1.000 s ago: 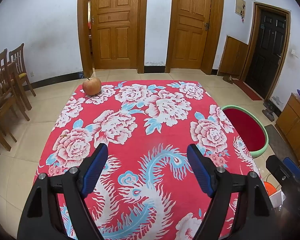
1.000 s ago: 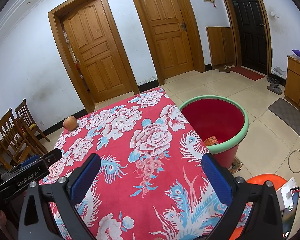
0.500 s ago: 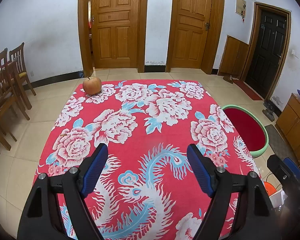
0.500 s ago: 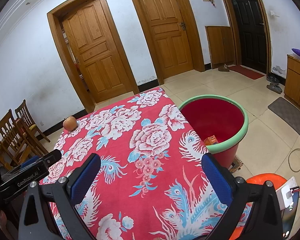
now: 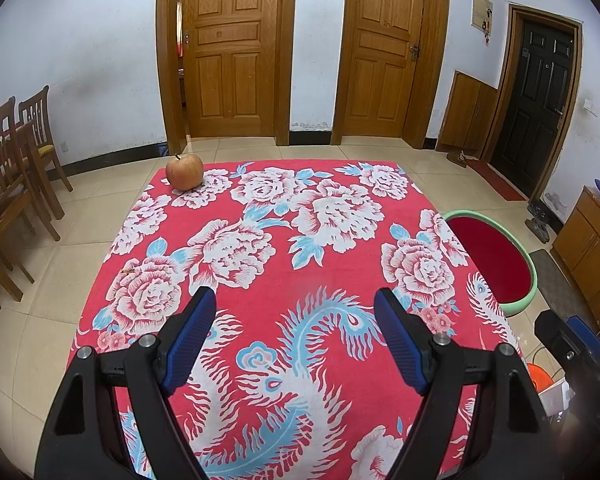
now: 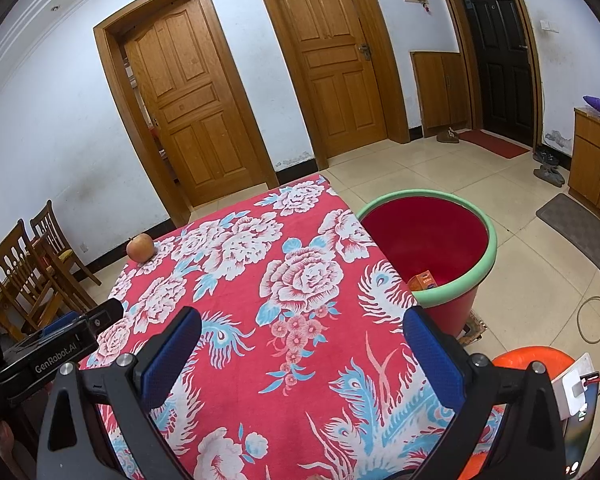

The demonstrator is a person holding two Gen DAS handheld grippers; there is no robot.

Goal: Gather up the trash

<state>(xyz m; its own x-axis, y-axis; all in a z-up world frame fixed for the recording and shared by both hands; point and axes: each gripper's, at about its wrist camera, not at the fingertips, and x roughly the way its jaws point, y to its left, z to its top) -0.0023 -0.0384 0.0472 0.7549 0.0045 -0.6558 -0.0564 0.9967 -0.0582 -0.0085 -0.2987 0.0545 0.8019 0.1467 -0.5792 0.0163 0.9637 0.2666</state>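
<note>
1. The left claw [image 5: 294, 306] hangs above the near half of the desk [image 5: 340, 280], its blue pads [image 5: 188, 342] spread wide with nothing between them.
2. The right claw [image 6: 300, 336] is likewise spread wide and empty, its blue pads [image 6: 434, 358] tilted down over the near right part of the desk [image 6: 312, 320].
3. The desk is covered by a red cloth [image 5: 284, 276] printed with white peonies and blue feathery swirls; the cloth [image 6: 236, 280] lies flat across the whole top.
4. An apple [image 5: 184, 171] stands on the far left corner of the cloth, stem up, well apart from both claws. The right wrist view shows the same apple [image 6: 140, 248] at the far left edge.
5. A red bucket with a green rim [image 6: 480, 236] stands on the tiled floor just beside the right edge of the desk. In the left wrist view the bucket [image 5: 530, 272] shows partly behind the desk's edge.
6. Inside the bucket, against its near wall, lies a small orange carton [image 6: 422, 281], the only trash visible in it.
7. An orange stool [image 6: 532, 356] sits at the near right, with a white device [image 6: 576, 390] and a cable on it.
8. Wooden chairs [image 5: 16, 184] stand along the left wall; two brown doors and one dark door [image 5: 536, 108] line the far walls.
</note>
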